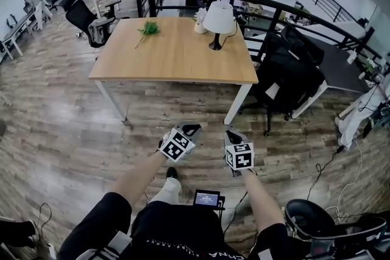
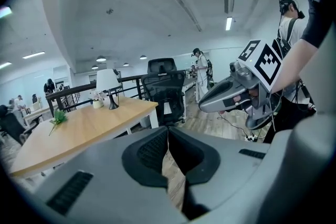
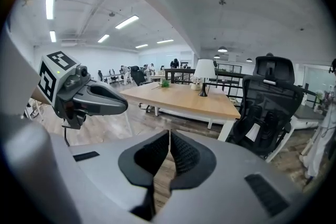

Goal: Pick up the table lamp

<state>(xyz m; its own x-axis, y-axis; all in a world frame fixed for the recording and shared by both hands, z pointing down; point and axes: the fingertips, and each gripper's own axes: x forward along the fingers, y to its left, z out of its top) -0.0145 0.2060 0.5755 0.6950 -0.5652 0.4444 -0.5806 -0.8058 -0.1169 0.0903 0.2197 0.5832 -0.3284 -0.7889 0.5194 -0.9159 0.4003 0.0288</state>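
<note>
White-shaded table lamp point(image 1: 219, 22) on slim black stem, upright.

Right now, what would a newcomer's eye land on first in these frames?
The white-shaded table lamp stands towards the far right corner of the wooden table, and a green sprig lies to its left. In the foreground, the left gripper and right gripper are both shut and empty, held over the wood floor short of the table. A black office chair sits at the table's right end.
</note>
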